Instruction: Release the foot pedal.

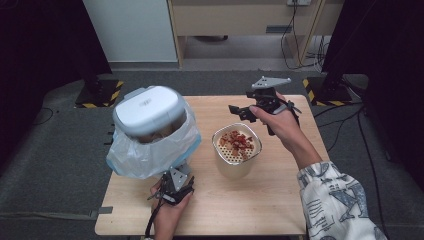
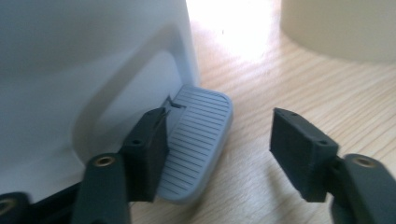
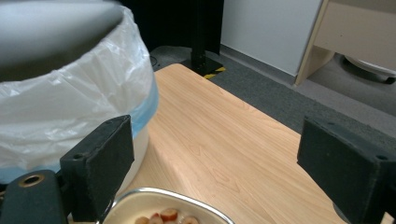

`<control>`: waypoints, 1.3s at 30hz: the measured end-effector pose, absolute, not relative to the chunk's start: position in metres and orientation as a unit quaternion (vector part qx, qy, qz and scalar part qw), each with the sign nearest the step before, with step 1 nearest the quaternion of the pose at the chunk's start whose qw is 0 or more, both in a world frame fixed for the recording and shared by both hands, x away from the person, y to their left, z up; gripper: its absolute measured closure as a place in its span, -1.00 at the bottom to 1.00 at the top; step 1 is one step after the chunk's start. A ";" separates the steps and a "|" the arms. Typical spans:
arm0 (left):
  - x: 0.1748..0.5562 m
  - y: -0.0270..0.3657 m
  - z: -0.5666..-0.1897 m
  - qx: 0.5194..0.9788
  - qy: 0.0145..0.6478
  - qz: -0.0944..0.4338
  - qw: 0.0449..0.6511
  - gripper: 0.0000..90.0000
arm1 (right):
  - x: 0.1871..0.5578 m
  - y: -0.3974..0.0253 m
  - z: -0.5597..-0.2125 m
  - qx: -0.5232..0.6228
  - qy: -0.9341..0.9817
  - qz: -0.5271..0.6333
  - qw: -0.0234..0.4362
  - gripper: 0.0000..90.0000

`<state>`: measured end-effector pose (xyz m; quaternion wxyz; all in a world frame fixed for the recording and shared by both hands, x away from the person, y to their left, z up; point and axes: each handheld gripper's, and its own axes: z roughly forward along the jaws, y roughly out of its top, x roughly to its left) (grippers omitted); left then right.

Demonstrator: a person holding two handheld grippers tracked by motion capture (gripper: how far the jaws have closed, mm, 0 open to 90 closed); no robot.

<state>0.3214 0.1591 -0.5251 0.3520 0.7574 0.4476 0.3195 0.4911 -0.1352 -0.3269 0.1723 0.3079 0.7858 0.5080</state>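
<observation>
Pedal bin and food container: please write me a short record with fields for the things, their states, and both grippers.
pedal bin: white, lid raised, lined with a plastic bag
pedal: grey, ribbed, at the bin's base
left hand-held gripper: open, one jaw on the pedal
food container: cream, open top, reddish food pieces on a perforated insert
right hand-held gripper: open, holding nothing, above the container
table: light wood

Black hand-held gripper (image 1: 243, 111) — white patterned sleeve (image 1: 335, 202).

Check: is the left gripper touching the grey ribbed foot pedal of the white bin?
Touching. In the left gripper view, one jaw of the open left gripper rests on the grey ribbed pedal at the white bin's base; the other jaw stands clear over the wooden table.
</observation>
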 end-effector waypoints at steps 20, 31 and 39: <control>0.306 0.159 -0.515 0.782 0.417 0.267 0.379 -0.68 | 0.483 -0.174 -0.342 0.329 0.780 0.497 0.190 -0.77; 0.301 0.186 -0.509 0.794 0.394 0.239 0.397 -0.64 | 0.473 -0.212 -0.359 0.364 0.767 0.485 0.208 -0.79; 0.300 0.201 -0.509 0.796 0.381 0.228 0.411 -0.64 | 0.459 -0.242 -0.383 0.392 0.758 0.472 0.221 -0.79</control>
